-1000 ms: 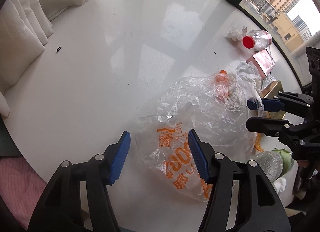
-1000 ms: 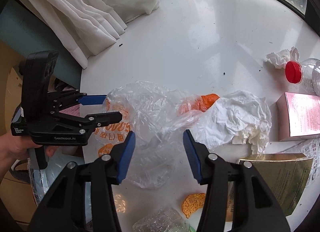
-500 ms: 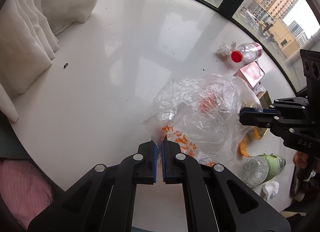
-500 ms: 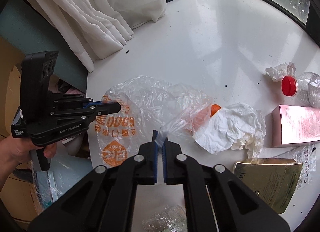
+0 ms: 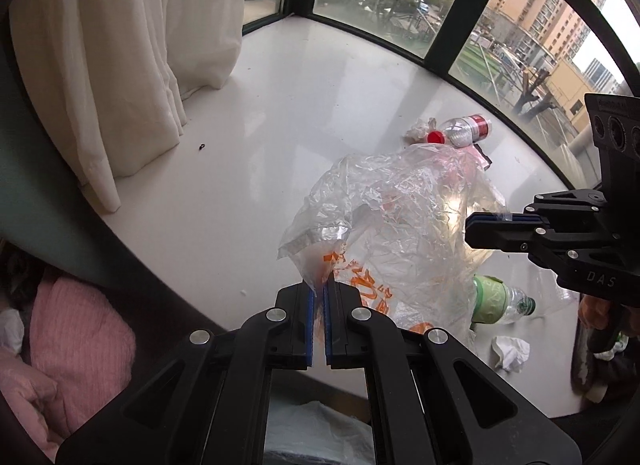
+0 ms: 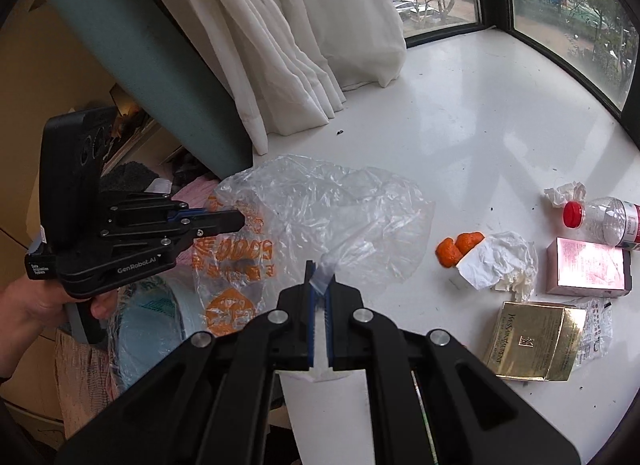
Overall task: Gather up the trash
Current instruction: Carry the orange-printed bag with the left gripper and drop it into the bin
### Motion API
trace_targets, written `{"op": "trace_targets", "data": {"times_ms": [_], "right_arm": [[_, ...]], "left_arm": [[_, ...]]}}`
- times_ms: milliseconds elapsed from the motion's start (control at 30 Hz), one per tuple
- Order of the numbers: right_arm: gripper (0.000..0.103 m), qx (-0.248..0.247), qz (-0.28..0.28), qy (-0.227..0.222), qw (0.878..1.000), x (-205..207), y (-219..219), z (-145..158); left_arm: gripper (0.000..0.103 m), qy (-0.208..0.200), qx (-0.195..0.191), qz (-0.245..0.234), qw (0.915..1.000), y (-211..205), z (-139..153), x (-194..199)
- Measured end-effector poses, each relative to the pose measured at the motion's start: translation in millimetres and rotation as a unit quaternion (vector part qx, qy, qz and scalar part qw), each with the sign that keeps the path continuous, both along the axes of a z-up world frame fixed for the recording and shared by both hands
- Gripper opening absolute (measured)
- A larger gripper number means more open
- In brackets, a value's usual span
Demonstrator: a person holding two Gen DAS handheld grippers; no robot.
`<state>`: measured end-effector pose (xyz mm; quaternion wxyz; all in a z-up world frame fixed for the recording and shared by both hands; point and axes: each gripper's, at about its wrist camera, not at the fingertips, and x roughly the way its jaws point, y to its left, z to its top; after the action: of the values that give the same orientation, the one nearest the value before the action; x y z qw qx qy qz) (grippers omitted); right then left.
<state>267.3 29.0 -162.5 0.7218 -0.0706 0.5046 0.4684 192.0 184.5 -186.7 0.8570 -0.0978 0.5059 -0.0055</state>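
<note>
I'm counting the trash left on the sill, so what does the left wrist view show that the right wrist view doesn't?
Only the left wrist view shows the green-label bottle and a tissue wad near it. Only the right wrist view shows the orange peel, gold box, pink box and big crumpled tissue. Both show the plastic bag, pinched by the left gripper and right gripper, plus the red-cap bottle.

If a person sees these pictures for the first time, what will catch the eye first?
Most striking is the clear plastic bag with orange print, stretched in the air between the left gripper and the right gripper, both shut on its edges. Beyond it, orange peels lie against a crumpled tissue on the white sill.
</note>
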Motion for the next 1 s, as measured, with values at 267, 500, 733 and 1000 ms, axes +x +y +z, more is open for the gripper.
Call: {"op": "trace_targets", "data": {"times_ms": [267,500,733,1000], "right_arm": [[0.006,0.013,0.066,0.003,0.998,-79.2,32.4,9.1],[0.006,0.006,0.132,0.01,0.991,-140.1,70.0,4.2],[0.006,-0.025,0.198,0.014,0.98,-197.5,102.6,-15.2],[0.006,-0.062,0.223,0.015,0.973,-229.6,114.4,-38.7]], "left_arm": [[0.003,0.007,0.021,0.05,0.9985,19.2,26.1,-98.4],[0.003,0.012,0.028,0.107,0.9938,41.5,32.3,-180.5],[0.003,0.033,0.024,0.15,0.9878,54.7,15.0,-237.6],[0.003,0.068,0.02,0.175,0.9821,57.6,-18.1,-272.3]]}}
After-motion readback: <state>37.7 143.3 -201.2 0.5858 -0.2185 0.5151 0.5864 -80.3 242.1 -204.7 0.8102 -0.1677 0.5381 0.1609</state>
